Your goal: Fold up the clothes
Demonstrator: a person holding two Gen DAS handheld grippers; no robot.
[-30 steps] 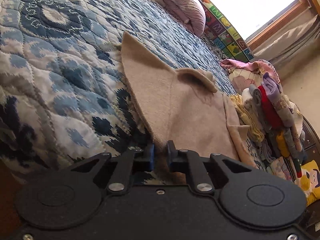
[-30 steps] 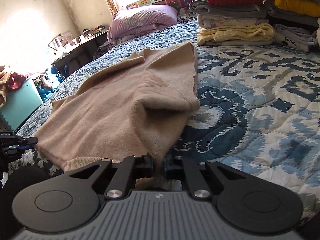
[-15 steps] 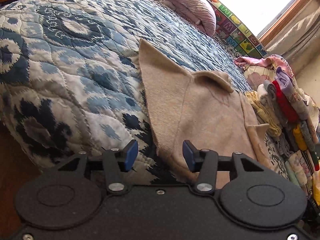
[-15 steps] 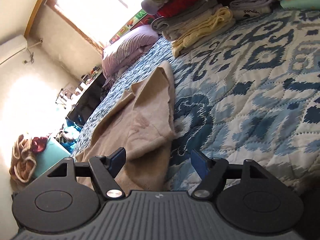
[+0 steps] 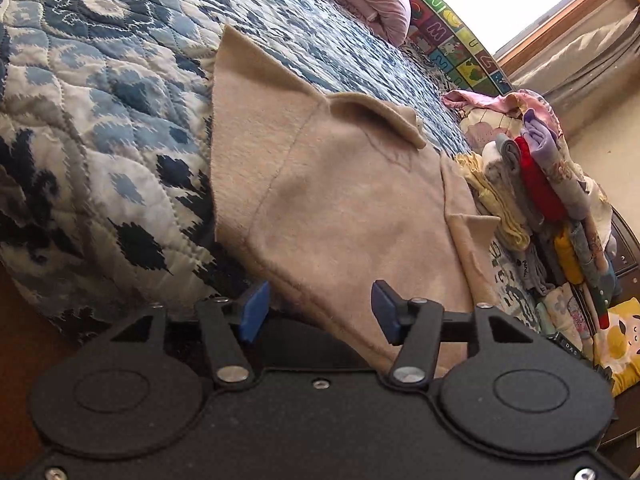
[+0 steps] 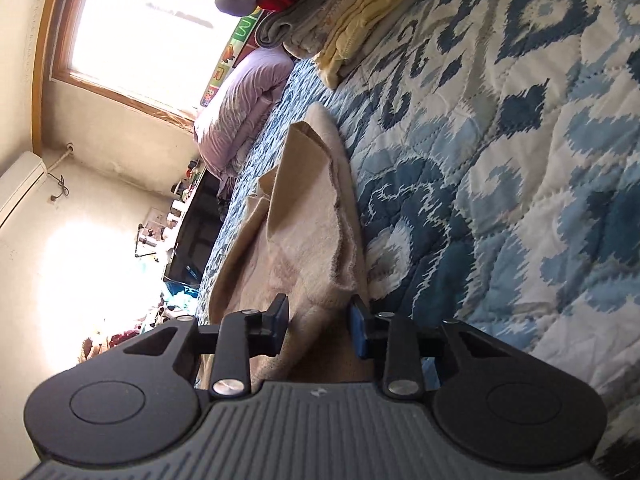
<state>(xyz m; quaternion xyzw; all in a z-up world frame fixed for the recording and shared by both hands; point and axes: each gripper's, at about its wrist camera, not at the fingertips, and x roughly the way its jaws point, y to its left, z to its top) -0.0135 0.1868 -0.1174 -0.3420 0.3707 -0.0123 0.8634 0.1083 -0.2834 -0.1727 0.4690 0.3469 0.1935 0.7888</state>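
Right now a beige garment [image 5: 340,200] lies partly folded on a blue patterned quilt [image 5: 100,120] covering a bed, its near edge reaching the bed's edge. Beside it sits a stack of folded clothes [image 5: 532,184] and, further off, a purple pillow [image 6: 240,108] under a bright window [image 6: 148,20].

The left gripper [image 5: 316,308] hovers at the garment's near hem. Its jaws have just been opening and stand roughly half apart; cloth lies between and under the blue pads [image 5: 254,312], but they do not press on it. It points downward at a slant toward the bed.

The right gripper [image 6: 320,330] is rolled well onto its side, so the room looks tipped in its view. Its jaws have just been closing and now stand narrower, with a bunched fold of the garment between them. One pad seems to meet the cloth; whether both pinch it I cannot tell.

This looks like the pause between two folds: one hand has let go, the other is taking a fresh hold. The next move probably needs both grippers to clamp the near edge and carry it across the garment, keeping the layers flat.
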